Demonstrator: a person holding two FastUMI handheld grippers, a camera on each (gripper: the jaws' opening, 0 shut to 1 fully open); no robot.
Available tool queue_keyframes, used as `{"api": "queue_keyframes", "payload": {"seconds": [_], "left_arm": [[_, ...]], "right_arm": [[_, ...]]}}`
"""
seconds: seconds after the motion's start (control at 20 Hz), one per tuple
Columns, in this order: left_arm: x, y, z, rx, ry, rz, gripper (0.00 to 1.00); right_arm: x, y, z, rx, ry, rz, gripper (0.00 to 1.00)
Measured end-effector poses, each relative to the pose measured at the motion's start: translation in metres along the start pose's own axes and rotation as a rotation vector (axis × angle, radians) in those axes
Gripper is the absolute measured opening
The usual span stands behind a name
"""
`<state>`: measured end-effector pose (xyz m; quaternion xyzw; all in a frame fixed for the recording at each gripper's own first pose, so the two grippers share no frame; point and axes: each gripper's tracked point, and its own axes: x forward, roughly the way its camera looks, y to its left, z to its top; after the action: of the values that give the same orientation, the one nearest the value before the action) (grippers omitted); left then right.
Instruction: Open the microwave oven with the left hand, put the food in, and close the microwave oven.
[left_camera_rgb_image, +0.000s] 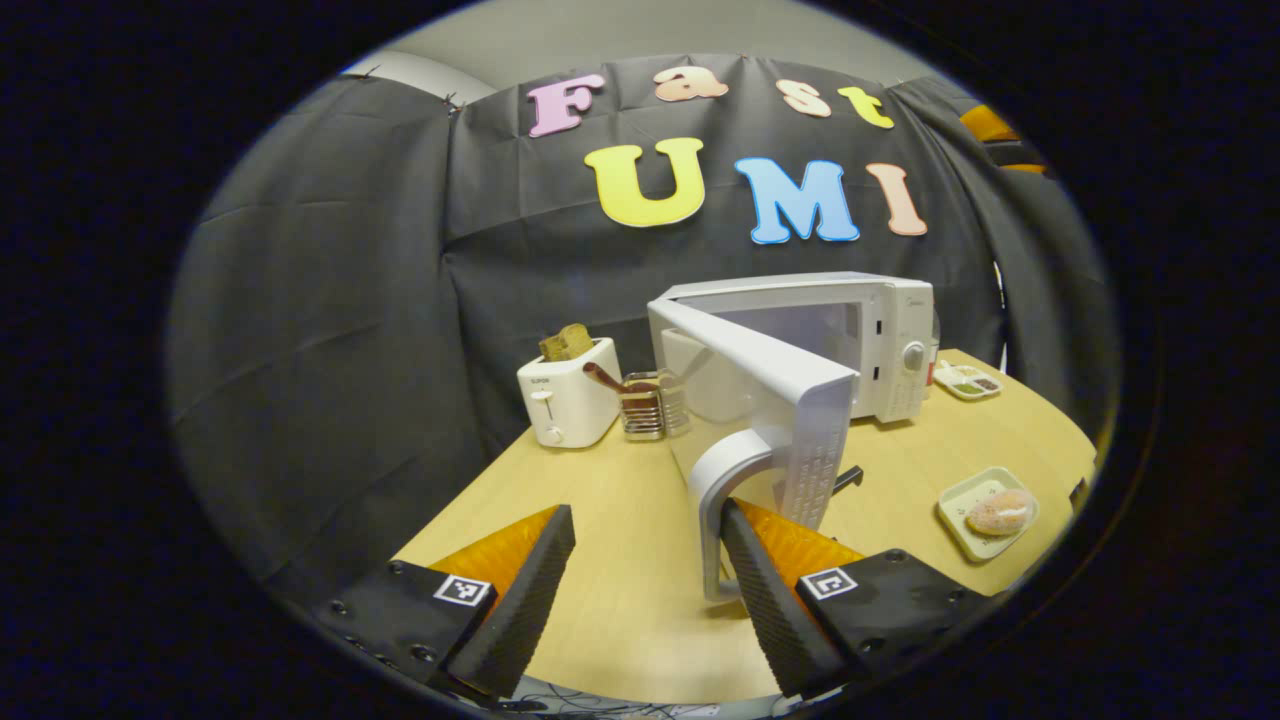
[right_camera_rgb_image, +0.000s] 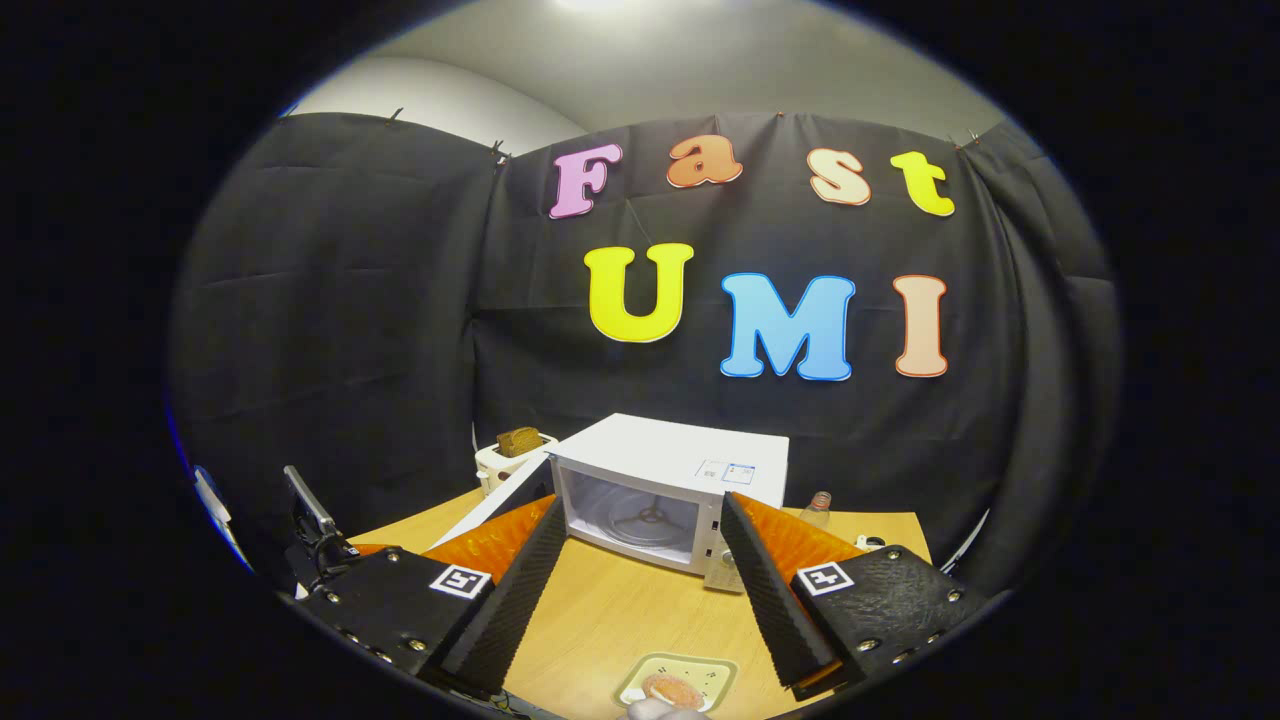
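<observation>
microwave (right_camera_rgb_image: 665, 490) door (left_camera_rgb_image: 770, 385) swung open toward left tool (left_camera_rgb_image: 645, 570).

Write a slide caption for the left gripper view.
Open left tool at the handle of the opened microwave door.

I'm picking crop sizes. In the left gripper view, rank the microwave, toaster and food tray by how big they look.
1. Microwave, with its open door nearest the camera, which inflates it.
2. Toaster.
3. Food tray, though it sits nearer than the toaster.
</observation>
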<state>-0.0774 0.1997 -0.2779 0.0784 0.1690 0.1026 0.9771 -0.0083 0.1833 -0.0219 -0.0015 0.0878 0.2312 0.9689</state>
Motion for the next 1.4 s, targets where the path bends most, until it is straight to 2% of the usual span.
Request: {"api": "queue_keyframes", "payload": {"seconds": [0.15,0.25,0.35,0.5,0.6,0.9,1.15,1.2,1.3,1.35,1.4], "left_arm": [[0.001,0.026,-0.005,-0.028,0.014,0.030,1.00],[0.000,0.043,-0.009,-0.024,0.020,0.061,0.97],[-0.002,0.063,-0.012,0.000,0.026,0.112,1.00],[-0.003,0.098,-0.012,-0.016,0.033,0.185,0.97],[0.002,0.103,-0.010,-0.046,0.037,0.195,0.94],[-0.013,0.099,0.003,-0.020,0.009,0.196,0.96],[-0.036,0.077,0.022,0.004,-0.008,0.179,0.95],[-0.041,0.071,0.030,0.006,-0.016,0.178,0.94],[-0.054,0.057,0.050,0.016,-0.034,0.179,1.00],[-0.058,0.049,0.059,0.023,-0.040,0.180,0.97],[-0.064,0.038,0.068,0.027,-0.046,0.172,1.00]], "right_arm": [[0.006,0.005,0.001,-0.007,0.003,0.017,0.96],[0.008,0.006,0.001,-0.016,0.005,0.020,0.96],[0.008,0.005,0.001,-0.023,0.007,0.020,0.96],[0.008,0.004,-0.001,-0.020,0.012,0.016,0.96],[0.009,0.005,-0.003,-0.012,0.016,0.017,0.96],[0.009,0.000,-0.017,-0.048,0.017,0.015,0.95],[-0.005,-0.020,-0.067,-0.074,0.080,0.018,0.96],[-0.010,-0.024,-0.082,-0.064,0.102,0.027,0.95],[-0.020,-0.034,-0.117,-0.083,0.151,0.050,0.96],[-0.025,-0.042,-0.137,-0.104,0.186,0.060,0.95],[-0.030,-0.050,-0.160,-0.119,0.224,0.069,0.96]]}}
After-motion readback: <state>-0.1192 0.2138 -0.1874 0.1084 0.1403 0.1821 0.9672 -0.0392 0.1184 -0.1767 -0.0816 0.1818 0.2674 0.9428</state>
